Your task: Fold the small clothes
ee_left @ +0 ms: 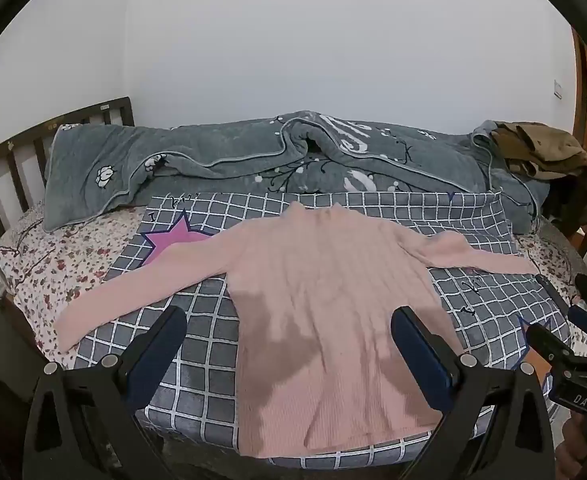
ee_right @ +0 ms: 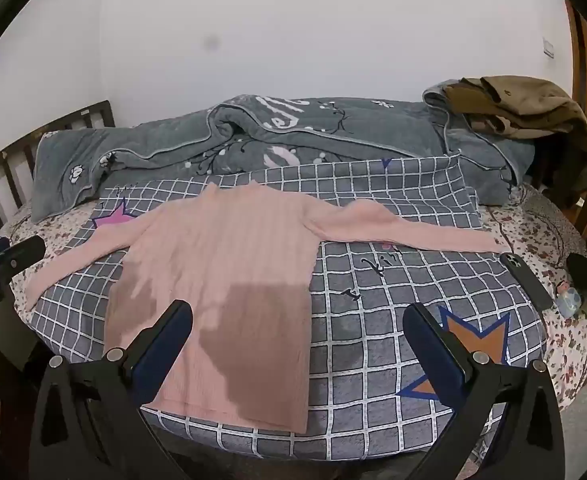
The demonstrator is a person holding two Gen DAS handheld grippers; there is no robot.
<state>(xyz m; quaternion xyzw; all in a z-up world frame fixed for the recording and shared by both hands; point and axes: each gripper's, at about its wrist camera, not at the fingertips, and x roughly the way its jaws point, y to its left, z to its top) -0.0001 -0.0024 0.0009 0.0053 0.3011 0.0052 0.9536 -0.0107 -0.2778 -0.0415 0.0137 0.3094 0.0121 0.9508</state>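
Across the frame's middle, a pink sweater [ee_left: 325,320] lies flat (sleeves spread) on the checked blanket [ee_left: 197,344], while left gripper [ee_left: 289,320] and right gripper [ee_right: 299,316] hover above it, jaws spread, empty.

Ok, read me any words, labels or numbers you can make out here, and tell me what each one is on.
"DAS": white letters on the right gripper, seen from the left wrist.
Letters ending in "t.AI": label on the left gripper, cut off at the picture's edge.
Large white lettering on the grey quilt: folded over, not readable.
Black scribbles on the checked blanket: not readable.
Headboard sticker: too small.
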